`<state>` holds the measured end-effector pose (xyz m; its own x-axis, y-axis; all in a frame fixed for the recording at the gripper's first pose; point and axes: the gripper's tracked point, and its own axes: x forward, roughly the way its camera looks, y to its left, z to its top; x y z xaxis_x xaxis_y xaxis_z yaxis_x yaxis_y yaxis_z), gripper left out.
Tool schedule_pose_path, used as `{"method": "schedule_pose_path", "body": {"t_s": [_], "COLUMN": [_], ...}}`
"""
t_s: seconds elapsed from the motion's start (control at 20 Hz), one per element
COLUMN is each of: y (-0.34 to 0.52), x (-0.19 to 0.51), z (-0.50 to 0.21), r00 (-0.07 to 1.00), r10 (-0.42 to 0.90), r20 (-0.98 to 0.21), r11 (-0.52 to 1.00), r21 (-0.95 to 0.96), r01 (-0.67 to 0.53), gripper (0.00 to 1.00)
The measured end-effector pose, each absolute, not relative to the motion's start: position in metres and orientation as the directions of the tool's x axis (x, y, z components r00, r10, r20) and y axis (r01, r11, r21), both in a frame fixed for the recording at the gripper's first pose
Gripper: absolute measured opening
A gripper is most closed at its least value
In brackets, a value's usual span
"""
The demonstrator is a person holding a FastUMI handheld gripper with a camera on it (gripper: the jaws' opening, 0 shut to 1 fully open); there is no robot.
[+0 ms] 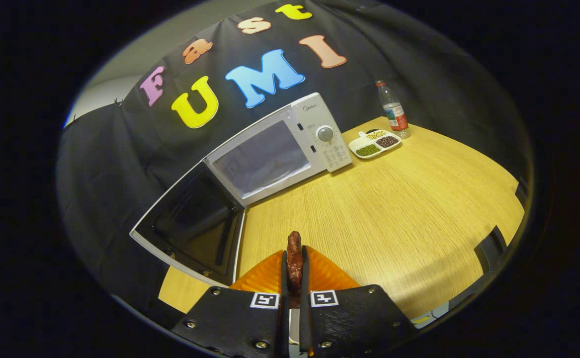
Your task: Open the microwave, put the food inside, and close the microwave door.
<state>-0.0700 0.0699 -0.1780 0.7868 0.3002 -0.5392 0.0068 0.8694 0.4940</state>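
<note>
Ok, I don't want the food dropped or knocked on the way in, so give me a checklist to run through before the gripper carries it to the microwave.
1. Door open: ok. The microwave door hangs swung wide open.
2. Grip on the food: ok. The gripper is shut on the piece of food, a finger pressing each side.
3. Cavity free: ok as far as it shows. The microwave chamber looks bare apart from its turntable; the far corners are dim.
4. Path clear: ok. Bare table lies between the fingers and the opening.
5. Bystanders out of the way: ok. The divided dish and the water bottle stand beyond the control panel.
</note>
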Motion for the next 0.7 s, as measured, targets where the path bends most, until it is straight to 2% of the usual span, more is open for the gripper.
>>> {"method": "schedule_pose_path", "body": {"t_s": [0.4, 0.7], "y": [0.1, 0.124], "x": [0.007, 0.071], "z": [-0.129, -0.121], "r00": [0.837, 0.851], "r10": [0.321, 0.33], "r20": [-0.443, -0.409], "r11": [0.857, 0.855], "r21": [0.512, 0.511], "r01": [-0.057, -0.086], "gripper": [0.09, 0.08]}}
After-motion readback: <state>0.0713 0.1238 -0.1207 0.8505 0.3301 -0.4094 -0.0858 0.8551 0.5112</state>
